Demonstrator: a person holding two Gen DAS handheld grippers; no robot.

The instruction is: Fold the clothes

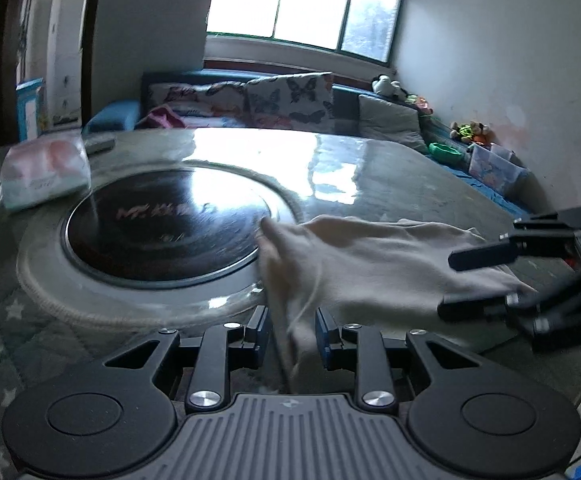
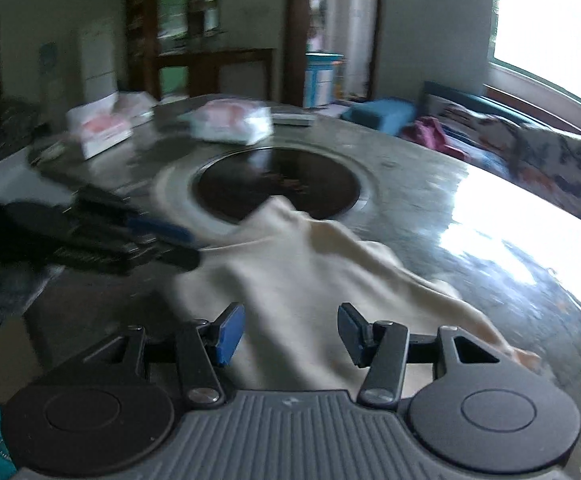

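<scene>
Round table (image 1: 370, 168) with a glossy, reflective top; a dark round glass plate (image 1: 166, 224) sits at its centre inside a pale ring (image 1: 50, 276). A cream garment (image 1: 370, 264) lies crumpled on the near right part of the top, one corner overlapping the edge of the dark plate. At the far left lies a soft white-and-pink packet (image 1: 46, 172), with a flat dark object (image 1: 100, 145) just beyond it. The right wrist view shows a second white-and-pink packet (image 2: 98, 130) further left, motion-blurred.
</scene>
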